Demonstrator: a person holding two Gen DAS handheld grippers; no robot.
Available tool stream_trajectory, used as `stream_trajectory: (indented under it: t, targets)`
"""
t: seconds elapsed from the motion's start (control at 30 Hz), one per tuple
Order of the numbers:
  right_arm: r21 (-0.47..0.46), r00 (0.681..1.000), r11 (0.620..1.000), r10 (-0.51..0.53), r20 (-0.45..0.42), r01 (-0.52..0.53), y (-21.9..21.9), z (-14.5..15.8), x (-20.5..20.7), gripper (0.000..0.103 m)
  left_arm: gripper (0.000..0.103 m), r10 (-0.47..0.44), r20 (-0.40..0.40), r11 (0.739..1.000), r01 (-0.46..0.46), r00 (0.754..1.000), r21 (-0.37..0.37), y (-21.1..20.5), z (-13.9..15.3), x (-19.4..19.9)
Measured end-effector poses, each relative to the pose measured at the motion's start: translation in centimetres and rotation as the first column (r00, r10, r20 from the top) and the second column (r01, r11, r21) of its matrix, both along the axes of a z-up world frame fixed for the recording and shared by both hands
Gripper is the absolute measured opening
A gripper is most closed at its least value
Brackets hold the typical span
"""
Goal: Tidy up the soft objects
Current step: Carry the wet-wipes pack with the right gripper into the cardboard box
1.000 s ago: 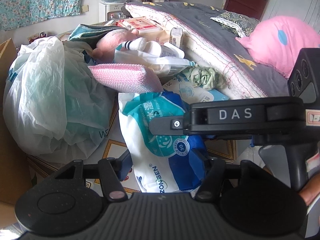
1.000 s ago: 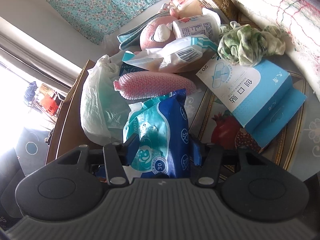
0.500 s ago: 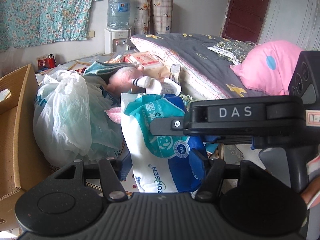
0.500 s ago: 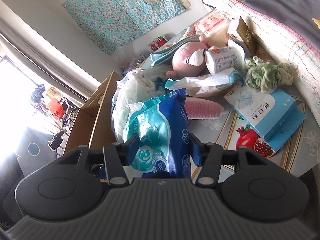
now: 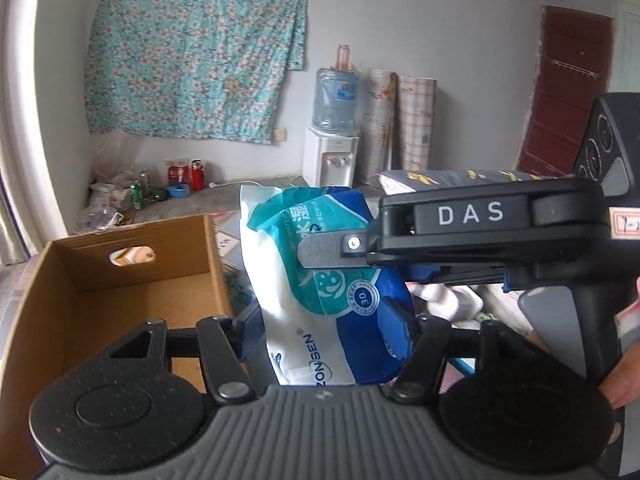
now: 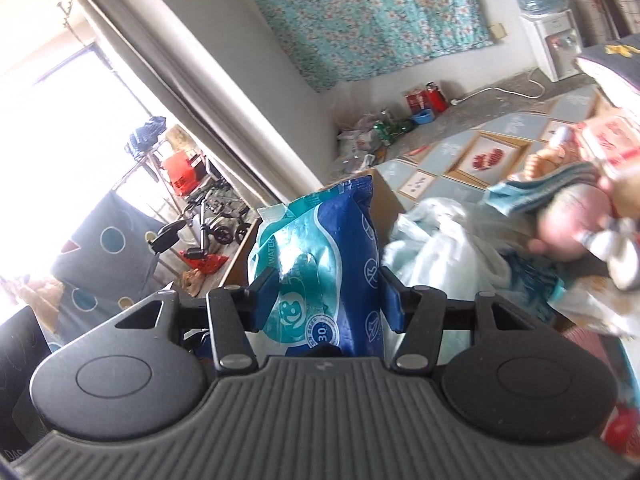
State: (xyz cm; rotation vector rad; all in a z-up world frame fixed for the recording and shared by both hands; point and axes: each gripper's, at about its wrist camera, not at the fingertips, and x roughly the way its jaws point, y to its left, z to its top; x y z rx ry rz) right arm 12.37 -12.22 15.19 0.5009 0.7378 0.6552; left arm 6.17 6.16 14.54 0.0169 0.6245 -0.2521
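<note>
Both my tools lifted wipes pack (image 5: 320, 280) off pile since earlier frame; left tool (image 5: 326, 322) and right tool (image 6: 326, 300) clamp it, beside empty cardboard box (image 5: 120, 280). Nothing boxed; plush toy (image 6: 560, 228), towel (image 6: 532, 194) remain.

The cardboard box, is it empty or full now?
Empty, as far as visible: the cardboard box shows bare inner walls and floor; its near part is hidden behind the left gripper.

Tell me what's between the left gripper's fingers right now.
The wipes pack, upright between the left gripper fingers; the right gripper clamps it too. Left wrist view.
</note>
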Motion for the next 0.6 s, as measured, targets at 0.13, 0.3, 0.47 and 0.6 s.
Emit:
stream_trajectory:
  t: [0.13,0.3,0.47,0.6]
  targets:
    - [0.019,0.996,0.996,0.087,-0.034,-0.087,5.6,1.6,6.0,0.054,0.062,0.092,-0.045,0.996,-0.091,0.995,0.02,3.6,1.5,5.1]
    - [0.028,0.979,0.991,0.133,-0.153,-0.131,11.2,-0.3,14.3,0.054,0.062,0.171,-0.174,0.985,-0.17,0.97,0.02,8.2,0.8,13.1]
    - [-0.03,0.962,0.987,0.147,-0.229,-0.158,15.3,-2.8,19.7,0.054,0.058,0.203,-0.314,0.976,-0.219,0.928,-0.018,12.7,-2.5,19.5]
    - [-0.07,0.977,0.99,0.109,-0.183,-0.124,14.7,-4.3,22.4,0.054,0.055,0.228,-0.426,0.963,-0.268,0.875,-0.034,15.4,-6.5,22.2]
